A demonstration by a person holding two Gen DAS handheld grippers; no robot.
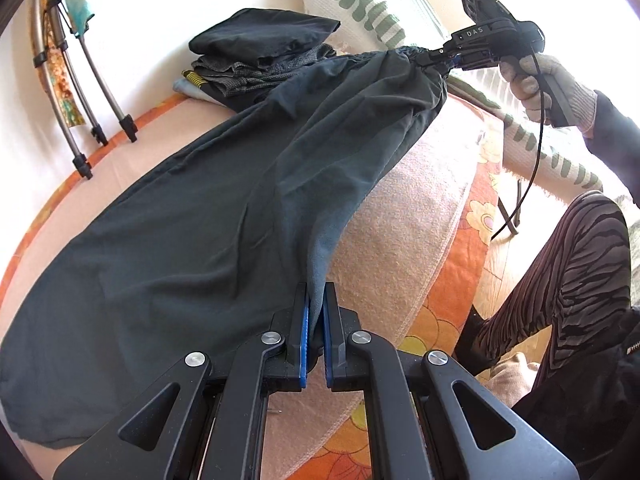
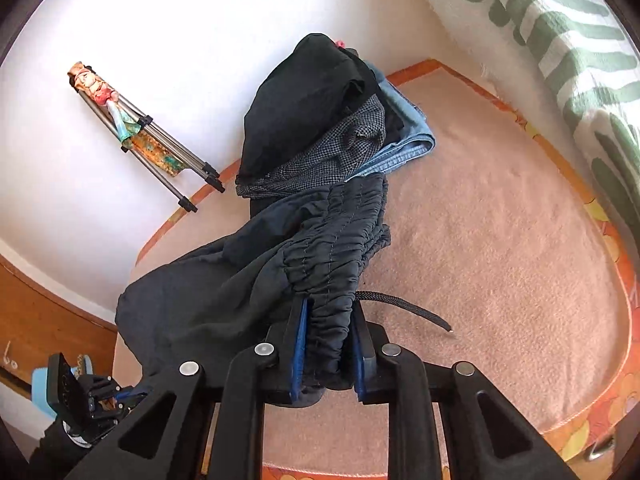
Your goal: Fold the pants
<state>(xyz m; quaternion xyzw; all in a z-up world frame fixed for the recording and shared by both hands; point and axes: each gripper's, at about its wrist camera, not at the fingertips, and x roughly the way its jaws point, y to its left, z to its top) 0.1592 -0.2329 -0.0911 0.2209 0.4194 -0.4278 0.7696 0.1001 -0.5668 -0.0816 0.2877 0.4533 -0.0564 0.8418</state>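
Pants: dark grey thin-fabric pants (image 1: 208,208) stretched over the pink blanket (image 1: 420,216).
Left gripper (image 1: 316,320): clamped tight on the leg end.
Right gripper (image 2: 326,344): pinching the gathered waistband (image 2: 332,248).
Advice: keep both ends taut, lay flat beside the folded clothes pile (image 2: 320,120).

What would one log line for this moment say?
left hand-held gripper: shut on pants hem | right hand-held gripper: shut on waistband | pants: partly lifted

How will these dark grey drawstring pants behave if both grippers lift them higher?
The dark grey drawstring pants probably stay floppy: they sag between the left gripper and right gripper. Likely light, thin fabric. The loose drawstring may dangle.
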